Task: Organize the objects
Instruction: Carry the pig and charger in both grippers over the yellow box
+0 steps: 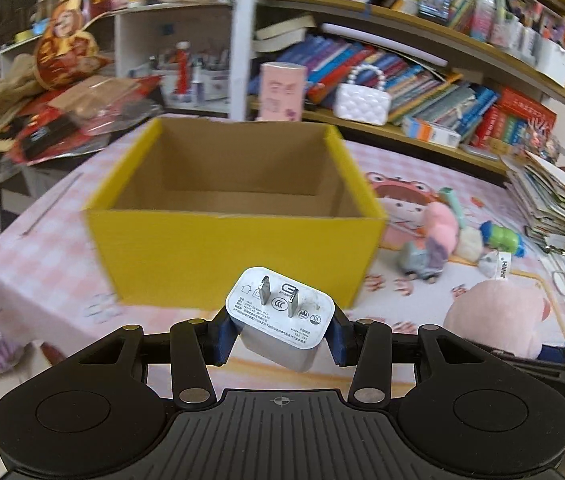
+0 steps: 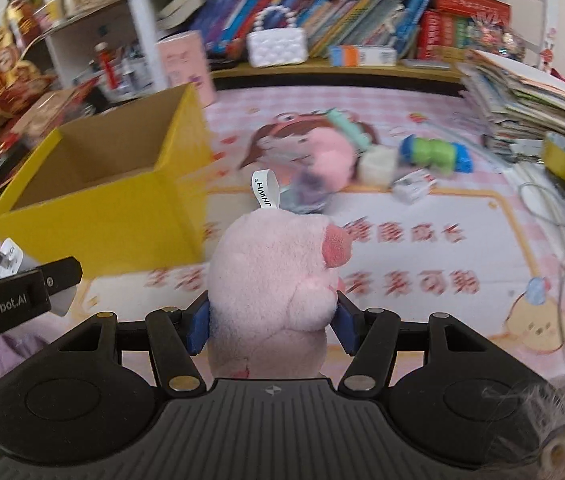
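Both views are evenly and brightly lit by soft indoor light, with no hard shadows on the table (image 1: 54,240) and only a faint sheen on the white charger (image 1: 280,312), whose printed face is crisp in the left wrist view. Behind the charger, the yellow box (image 1: 234,216) is smeared by motion blur, and the bookshelf (image 1: 422,80) beyond the box is soft. In the right wrist view the pink plush (image 2: 278,284) is fairly sharp, while the yellow box (image 2: 122,200) to its left and the toys behind it are streaked. Fisheye distortion bends the shelves into curves, and the frame corners fall dark.
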Demonstrator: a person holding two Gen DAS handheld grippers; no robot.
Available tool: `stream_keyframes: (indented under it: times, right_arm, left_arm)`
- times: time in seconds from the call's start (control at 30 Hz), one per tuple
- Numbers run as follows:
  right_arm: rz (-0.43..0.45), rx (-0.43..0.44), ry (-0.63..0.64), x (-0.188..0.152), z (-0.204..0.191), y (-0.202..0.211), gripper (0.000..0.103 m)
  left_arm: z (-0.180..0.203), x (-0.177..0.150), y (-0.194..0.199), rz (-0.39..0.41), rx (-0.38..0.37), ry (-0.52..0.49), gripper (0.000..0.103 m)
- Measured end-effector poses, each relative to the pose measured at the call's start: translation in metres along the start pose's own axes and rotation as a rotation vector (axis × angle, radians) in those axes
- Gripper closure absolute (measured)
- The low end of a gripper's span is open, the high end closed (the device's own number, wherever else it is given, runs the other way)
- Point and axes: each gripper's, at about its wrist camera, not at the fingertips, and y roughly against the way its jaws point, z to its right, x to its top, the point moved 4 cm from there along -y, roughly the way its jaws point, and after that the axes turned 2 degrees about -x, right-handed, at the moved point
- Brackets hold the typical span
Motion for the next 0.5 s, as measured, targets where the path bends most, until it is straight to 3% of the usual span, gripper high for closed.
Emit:
stream_keyframes:
  times: [0.5]
  right_arm:
    - [-0.063,0.097,0.049,-0.053,-0.102,0.018,0.045]
  left_arm:
    - [-0.089,-0.029,0.05,0.026,0.052,0.018,0.06]
